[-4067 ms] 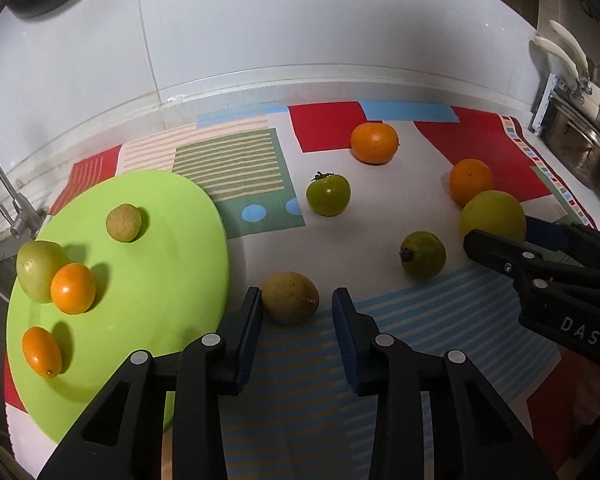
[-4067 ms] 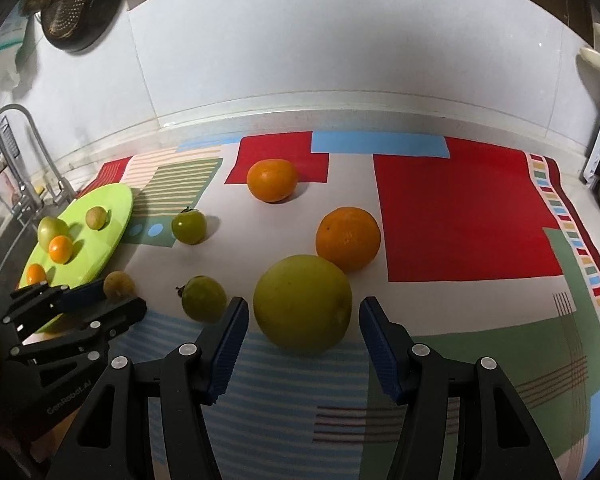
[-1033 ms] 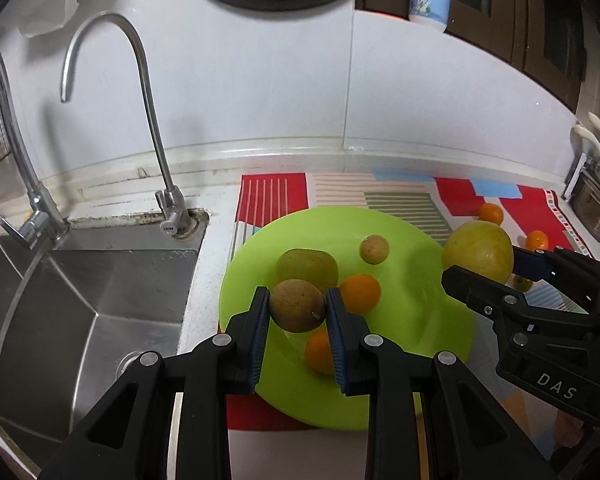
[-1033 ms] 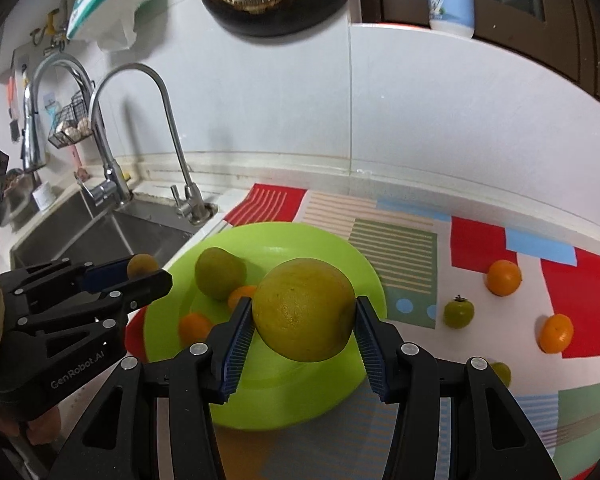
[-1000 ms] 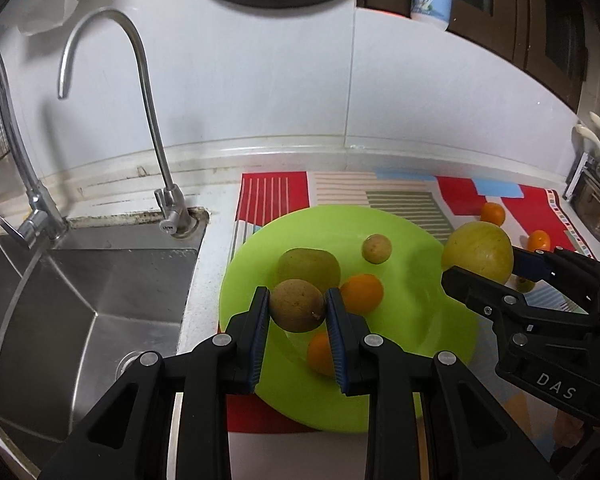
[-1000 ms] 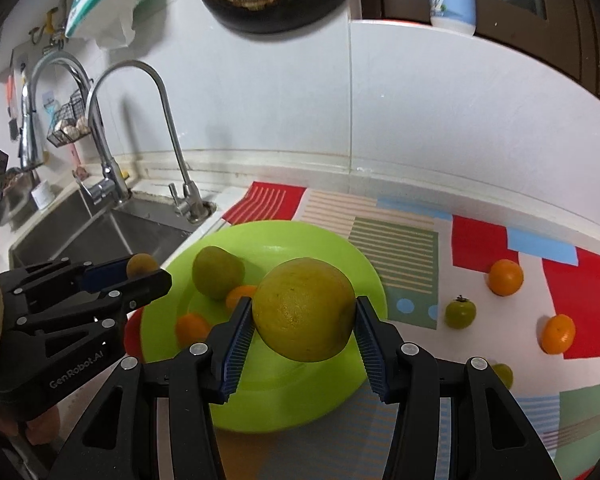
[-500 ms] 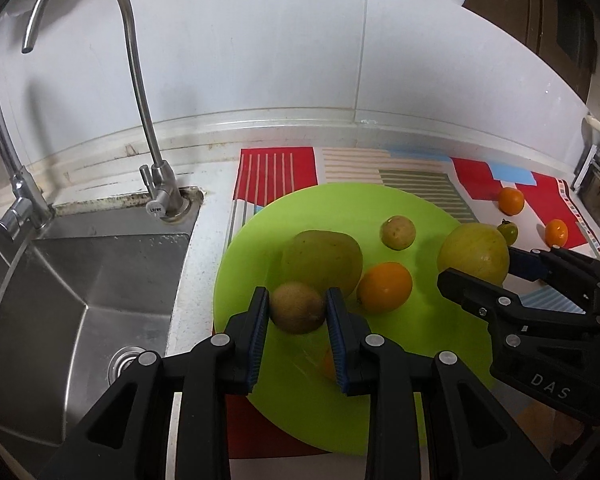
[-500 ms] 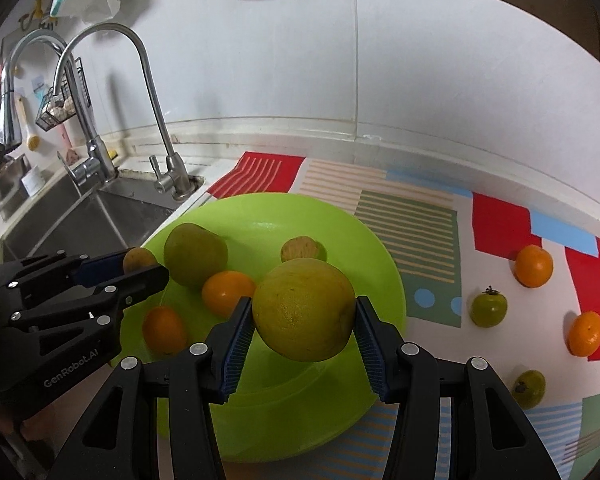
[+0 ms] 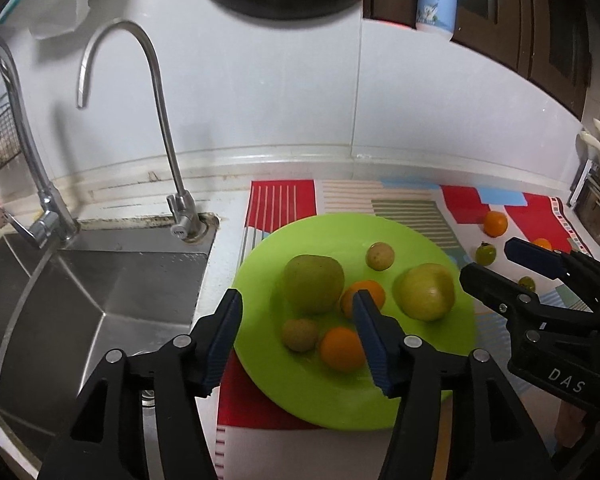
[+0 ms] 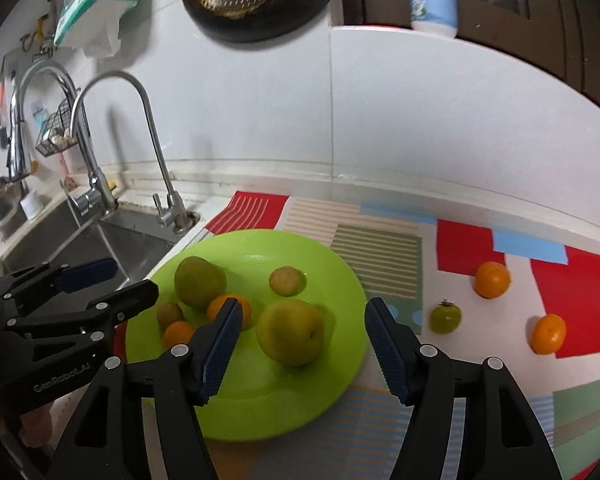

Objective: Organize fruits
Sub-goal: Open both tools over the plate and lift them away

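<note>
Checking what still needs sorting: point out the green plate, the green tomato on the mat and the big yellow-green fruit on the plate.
green plate (image 10: pixel 260 408): right wrist view, bare near rim.
green tomato (image 10: pixel 445 319): right wrist view, body middle.
big yellow-green fruit (image 10: pixel 290 332): right wrist view, centre of skin.

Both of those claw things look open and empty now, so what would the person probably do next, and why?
Probably swing the right hand-held gripper toward the small green tomato-like fruit on the patterned mat. Both grippers are open, six fruits sit on the lime-green plate, and that fruit seems the nearest one still off it.

both wrist views look down, close, sharing the green plate (image 9: pixel 340 404) (image 10: pixel 260 408).
</note>
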{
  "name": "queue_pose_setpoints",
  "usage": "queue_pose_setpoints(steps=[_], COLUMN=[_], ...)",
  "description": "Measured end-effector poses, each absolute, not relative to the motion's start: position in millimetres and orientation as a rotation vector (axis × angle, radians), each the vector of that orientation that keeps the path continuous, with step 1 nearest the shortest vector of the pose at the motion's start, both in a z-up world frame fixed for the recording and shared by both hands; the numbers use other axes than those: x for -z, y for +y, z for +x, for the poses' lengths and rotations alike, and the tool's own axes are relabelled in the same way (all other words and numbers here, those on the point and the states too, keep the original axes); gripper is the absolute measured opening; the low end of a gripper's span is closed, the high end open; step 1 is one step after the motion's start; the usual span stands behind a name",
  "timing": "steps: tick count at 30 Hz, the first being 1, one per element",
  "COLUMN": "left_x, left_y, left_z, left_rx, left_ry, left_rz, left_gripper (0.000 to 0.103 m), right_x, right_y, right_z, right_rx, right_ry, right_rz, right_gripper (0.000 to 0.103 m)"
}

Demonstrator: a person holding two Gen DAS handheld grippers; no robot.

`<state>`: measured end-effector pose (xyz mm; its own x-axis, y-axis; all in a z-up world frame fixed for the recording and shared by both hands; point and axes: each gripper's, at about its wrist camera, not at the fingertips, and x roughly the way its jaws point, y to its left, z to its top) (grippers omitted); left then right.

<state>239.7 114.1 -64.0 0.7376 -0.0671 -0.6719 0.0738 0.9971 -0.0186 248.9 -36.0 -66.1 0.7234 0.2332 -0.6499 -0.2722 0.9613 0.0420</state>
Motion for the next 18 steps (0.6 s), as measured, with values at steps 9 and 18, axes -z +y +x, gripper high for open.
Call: queue_pose_setpoints(steps=[9,18], left_x=[36.6,17.3], left_y=[101.7,79.6], left_z=[208.3,177.2], left_rx=[0.050,0.052], left_ry=[0.680,0.635], left_rz=[0.021,0.036], left_gripper=[0.074,0.082], right_x=[39.2,20.6], right_y=[-56.0,-79.2], right_z=[217.4,183.8], right_rx=[-0.244,-0.225], right_ry=[0.651,0.610], right_rz=[-0.040,-0.030], right_gripper=[0.071,0.071])
